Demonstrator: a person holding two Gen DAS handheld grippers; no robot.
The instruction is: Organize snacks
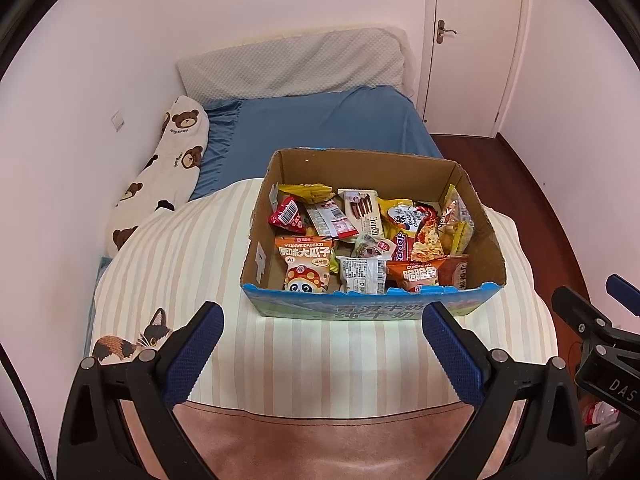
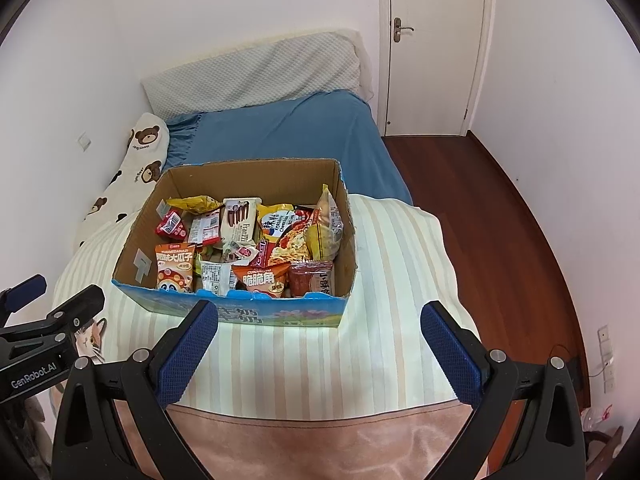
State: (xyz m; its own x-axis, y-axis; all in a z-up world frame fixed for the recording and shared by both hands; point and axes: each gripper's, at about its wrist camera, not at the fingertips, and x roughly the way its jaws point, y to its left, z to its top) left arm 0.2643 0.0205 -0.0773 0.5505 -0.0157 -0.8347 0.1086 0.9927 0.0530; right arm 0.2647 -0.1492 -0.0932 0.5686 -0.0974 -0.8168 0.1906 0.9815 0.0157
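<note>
An open cardboard box with a blue printed front sits on a striped quilt on the bed; it also shows in the right wrist view. It is filled with several snack packets, among them an orange sunflower-seed bag, a Franzzi wafer pack and a noodle pack. My left gripper is open and empty, held just short of the box's front. My right gripper is open and empty, also in front of the box. Each gripper shows at the edge of the other's view.
A striped quilt with a cat print covers the near bed. A blue sheet, a grey pillow and a bear-print bolster lie behind. Wood floor and a white door are to the right.
</note>
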